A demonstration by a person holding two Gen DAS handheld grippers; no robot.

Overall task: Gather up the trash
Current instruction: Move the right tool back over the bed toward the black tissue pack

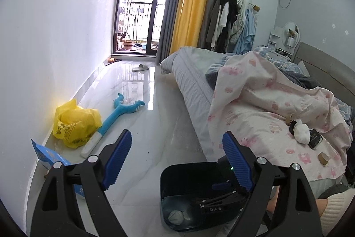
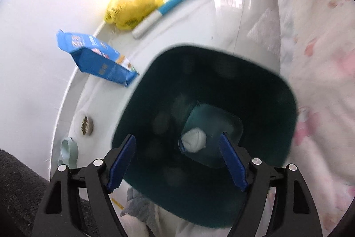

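Observation:
A dark teal bin (image 1: 168, 177) stands on the floor beside the bed. In the right wrist view I look down into the bin (image 2: 277, 86). A white crumpled wad (image 2: 193, 140) lies on its bottom, also seen as a wad (image 1: 175, 217) from the left wrist. My right gripper (image 2: 178, 136) hangs open over the bin's mouth with nothing between its pads. My left gripper (image 1: 177, 132) is open and empty, raised above the floor and facing the room. On the pink bedcover lie a white wad (image 1: 301, 131), a black item (image 1: 316, 139) and a small brown box (image 1: 323, 158).
Along the wall lie a yellow plastic bag (image 1: 75, 123), a blue packet (image 2: 97, 57) and a long blue toy (image 1: 119, 112). A small dish (image 2: 85, 123) and a pale green object (image 2: 68, 150) sit near the wall. The bed (image 1: 195, 81) fills the right; a slipper (image 1: 140, 68) lies farther off.

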